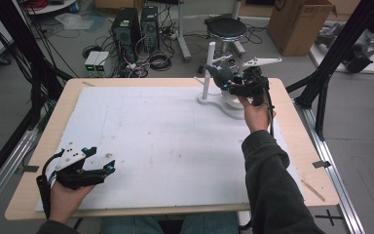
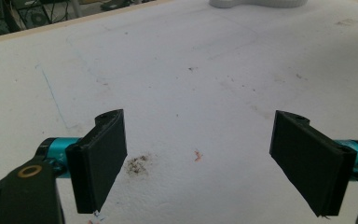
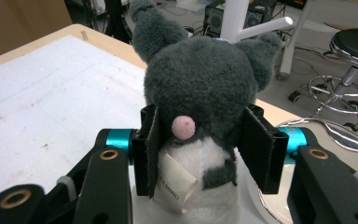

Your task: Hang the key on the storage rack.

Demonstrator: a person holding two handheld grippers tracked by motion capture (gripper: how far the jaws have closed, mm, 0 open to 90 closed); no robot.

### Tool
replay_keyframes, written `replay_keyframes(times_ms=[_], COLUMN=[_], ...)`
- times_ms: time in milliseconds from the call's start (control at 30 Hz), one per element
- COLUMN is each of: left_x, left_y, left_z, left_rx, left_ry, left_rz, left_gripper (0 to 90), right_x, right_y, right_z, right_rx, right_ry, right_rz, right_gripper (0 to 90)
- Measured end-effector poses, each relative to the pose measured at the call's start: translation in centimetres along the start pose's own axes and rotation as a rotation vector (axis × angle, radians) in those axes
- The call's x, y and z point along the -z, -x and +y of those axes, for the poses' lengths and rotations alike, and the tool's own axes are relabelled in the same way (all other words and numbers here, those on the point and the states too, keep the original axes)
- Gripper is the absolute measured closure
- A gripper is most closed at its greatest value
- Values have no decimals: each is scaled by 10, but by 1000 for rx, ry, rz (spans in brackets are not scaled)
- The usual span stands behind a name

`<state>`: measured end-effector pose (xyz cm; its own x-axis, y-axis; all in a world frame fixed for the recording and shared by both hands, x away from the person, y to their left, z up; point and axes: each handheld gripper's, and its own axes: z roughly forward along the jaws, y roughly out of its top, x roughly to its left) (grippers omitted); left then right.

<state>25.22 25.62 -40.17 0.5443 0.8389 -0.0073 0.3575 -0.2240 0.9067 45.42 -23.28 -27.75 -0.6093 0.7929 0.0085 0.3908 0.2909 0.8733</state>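
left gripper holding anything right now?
No, the left gripper has its jaws wide apart over the bare white table, nothing between them.

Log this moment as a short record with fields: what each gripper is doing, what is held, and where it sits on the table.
held thing: grey plush toy with pink nose and white belly, paper tag at its base
right gripper: shut on the plush toy, at the table's far right
nearby: white peg stand, beside the toy
left gripper: open, nothing between the jaws, near left corner
surface: white board on a wooden table, lightly stained
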Motion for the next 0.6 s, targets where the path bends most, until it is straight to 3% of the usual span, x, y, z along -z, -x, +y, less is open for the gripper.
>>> replay_keyframes(times_ms=[600], left_x=[1], left_y=[-2], left_z=[0], left_rx=[4], left_ry=[2], left_rz=[0], left_gripper=[190], right_x=[-14], right_y=[-3], right_z=[-8], right_rx=[3], right_ry=[-31], right_rz=[5], right_gripper=[523])
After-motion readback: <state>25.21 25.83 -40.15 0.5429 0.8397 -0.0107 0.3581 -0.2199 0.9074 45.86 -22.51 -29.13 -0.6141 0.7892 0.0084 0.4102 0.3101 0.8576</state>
